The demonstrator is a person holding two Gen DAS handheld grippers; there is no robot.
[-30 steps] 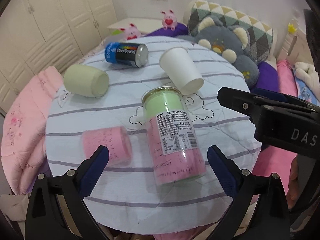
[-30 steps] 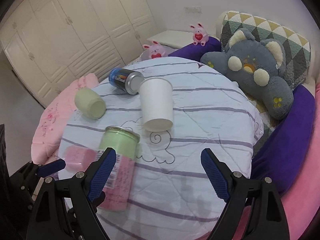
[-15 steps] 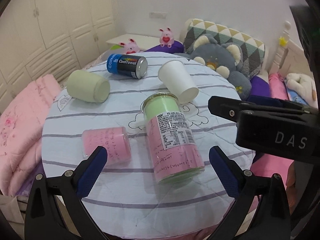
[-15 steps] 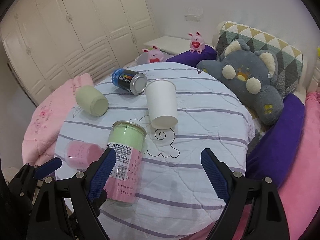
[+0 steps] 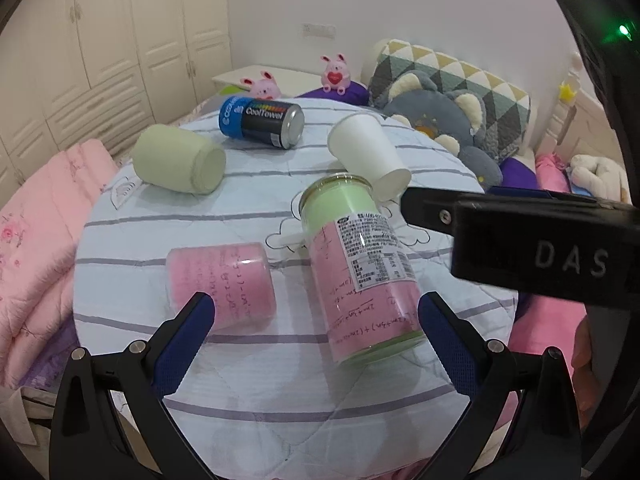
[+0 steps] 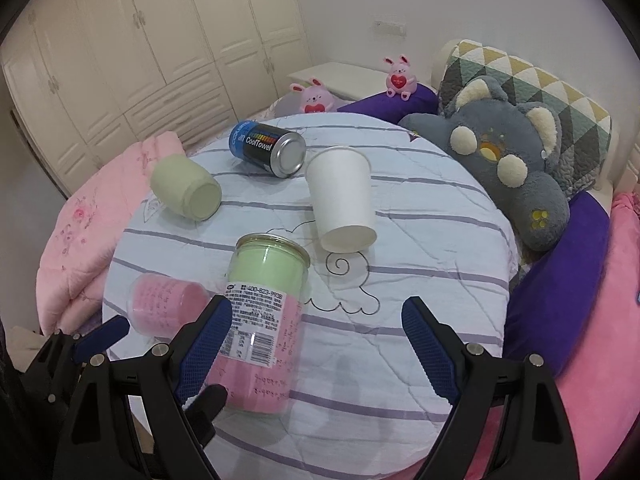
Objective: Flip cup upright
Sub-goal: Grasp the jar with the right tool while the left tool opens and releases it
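A white paper cup point(image 5: 368, 156) point(image 6: 343, 196) lies on its side on the round striped table point(image 5: 280, 364) point(image 6: 420, 240), mouth toward me. A pale green cup point(image 5: 178, 159) point(image 6: 186, 190), a small pink cup point(image 5: 222, 280) point(image 6: 164, 308), a tall green-and-pink jar point(image 5: 360, 268) point(image 6: 262, 320) and a blue-black CoolTowel can point(image 5: 262, 120) point(image 6: 266, 148) also lie on their sides. My left gripper point(image 5: 316, 316) is open and empty above the near table edge, the jar between its fingers. My right gripper point(image 6: 316, 320) is open and empty, short of the paper cup.
A grey plush bear point(image 6: 508, 160) and a patterned pillow point(image 6: 532, 80) lie behind the table on the right. Two pink plush toys point(image 6: 316, 98) sit at the back. A pink quilt point(image 6: 76, 216) lies on the left. White wardrobes point(image 6: 140, 40) stand behind.
Both grippers have pulled back and risen a little, so more of the table and room shows. The objects on the table have not moved.
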